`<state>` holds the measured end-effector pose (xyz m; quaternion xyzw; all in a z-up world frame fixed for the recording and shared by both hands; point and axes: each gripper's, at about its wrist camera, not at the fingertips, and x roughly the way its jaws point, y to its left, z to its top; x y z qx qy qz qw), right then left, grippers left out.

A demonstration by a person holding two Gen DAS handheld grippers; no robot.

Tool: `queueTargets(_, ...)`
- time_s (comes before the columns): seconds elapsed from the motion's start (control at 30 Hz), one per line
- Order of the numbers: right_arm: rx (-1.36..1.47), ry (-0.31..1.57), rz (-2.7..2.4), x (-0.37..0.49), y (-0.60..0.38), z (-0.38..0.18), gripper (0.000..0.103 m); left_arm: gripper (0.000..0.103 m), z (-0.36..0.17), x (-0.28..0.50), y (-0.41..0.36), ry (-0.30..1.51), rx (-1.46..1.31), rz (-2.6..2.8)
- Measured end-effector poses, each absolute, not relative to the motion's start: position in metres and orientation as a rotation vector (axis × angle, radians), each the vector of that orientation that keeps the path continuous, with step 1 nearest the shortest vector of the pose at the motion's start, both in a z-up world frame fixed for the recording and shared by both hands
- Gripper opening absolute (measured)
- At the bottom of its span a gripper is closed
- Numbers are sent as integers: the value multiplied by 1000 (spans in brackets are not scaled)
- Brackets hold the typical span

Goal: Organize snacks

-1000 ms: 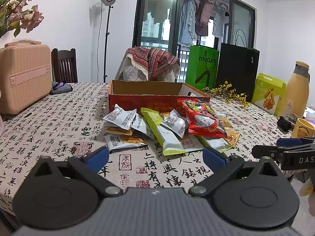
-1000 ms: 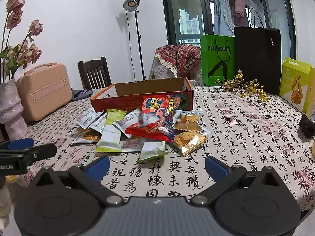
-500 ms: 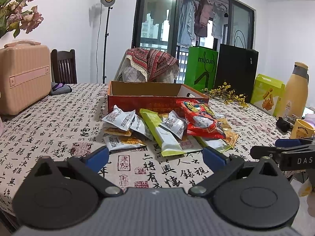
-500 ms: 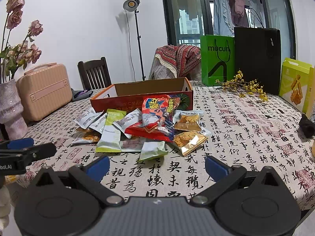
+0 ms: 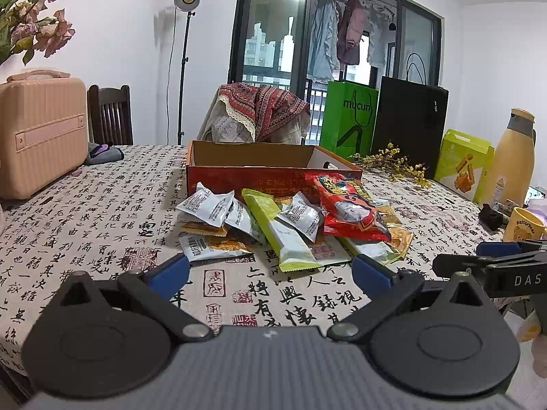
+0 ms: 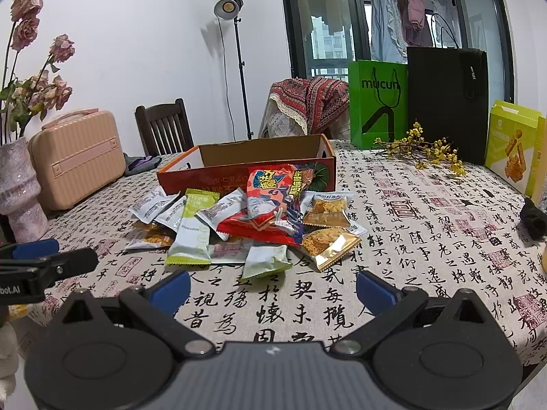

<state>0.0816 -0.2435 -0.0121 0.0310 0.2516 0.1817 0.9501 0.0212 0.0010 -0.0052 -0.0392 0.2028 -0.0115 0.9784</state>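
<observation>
Snacks (image 5: 283, 225) lie in a loose heap on the tabletop (image 5: 102, 212), touching the front wall of the open red cardboard box (image 5: 253, 164), whose inside cannot be seen from here. Compared with a second ago nothing in the pile has shifted and the views barely differ. The left hand-held gripper (image 5: 270, 270) and the right hand-held gripper (image 6: 273, 285) both hover short of the heap, fingers spread wide, holding nothing. Sorting, by my reading, has not begun; every packet is still outside the box.
</observation>
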Motion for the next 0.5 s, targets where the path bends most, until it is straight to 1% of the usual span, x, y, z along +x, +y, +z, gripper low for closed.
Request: queueTargets(0.5,55,516,376,87,-239,-14,103,103,-3,28,-1,415,-75,-30)
